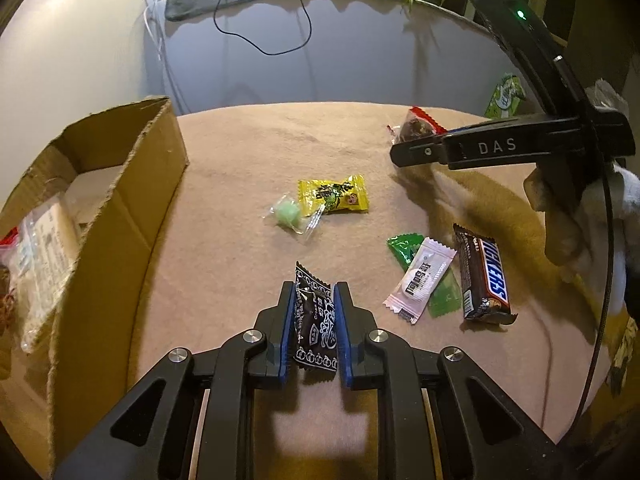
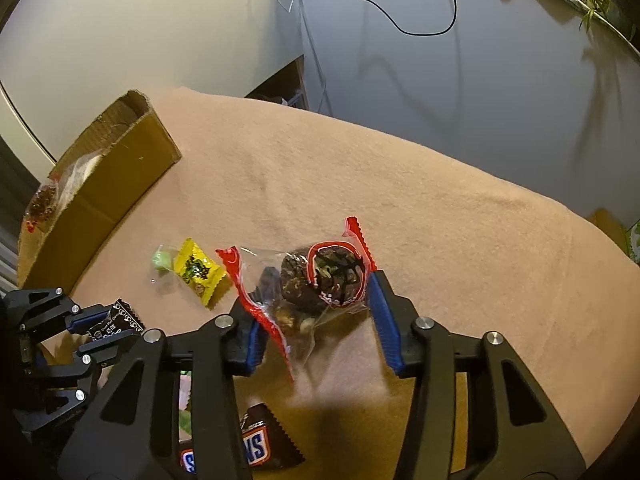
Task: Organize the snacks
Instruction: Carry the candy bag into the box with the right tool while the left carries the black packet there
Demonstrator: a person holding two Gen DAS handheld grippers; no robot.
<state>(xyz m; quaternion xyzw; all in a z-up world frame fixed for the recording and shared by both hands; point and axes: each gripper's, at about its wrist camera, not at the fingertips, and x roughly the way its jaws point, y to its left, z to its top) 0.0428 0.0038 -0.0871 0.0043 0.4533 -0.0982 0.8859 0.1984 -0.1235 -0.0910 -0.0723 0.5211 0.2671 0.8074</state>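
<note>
Where a peach-coloured felt cloth (image 1: 248, 152) covers the rounded table, stands an open brown corrugated cardboard box (image 1: 120, 208) at the left edge, with clear-bagged snacks (image 1: 36, 248) lying inside. Farther back, a black cable (image 1: 264, 32) looped on the grey surface. On the cloth near the right, lies a brown Snickers bar (image 1: 482, 276), just beside a pale pink sachet (image 1: 420, 280) overlapping a green wrapper (image 1: 404, 250). Near the middle, rests a yellow crinkled candy packet (image 1: 334, 196), touching a small green sweet in clear wrap (image 1: 288, 214).

Closed on a black printed snack packet (image 1: 314, 320): left gripper (image 1: 314, 300), blue pads pressed against both sides, packet standing upright between them, low over the cloth. Partly closed about a clear red-edged bag of a dark chocolate ball (image 2: 320, 280): right gripper (image 2: 316, 300), jaws set fairly wide, left pad against the red crimped edge, right pad just at the bag's other side; cannot tell whether it presses firmly. Held by a white-gloved hand (image 1: 600, 220).
</note>
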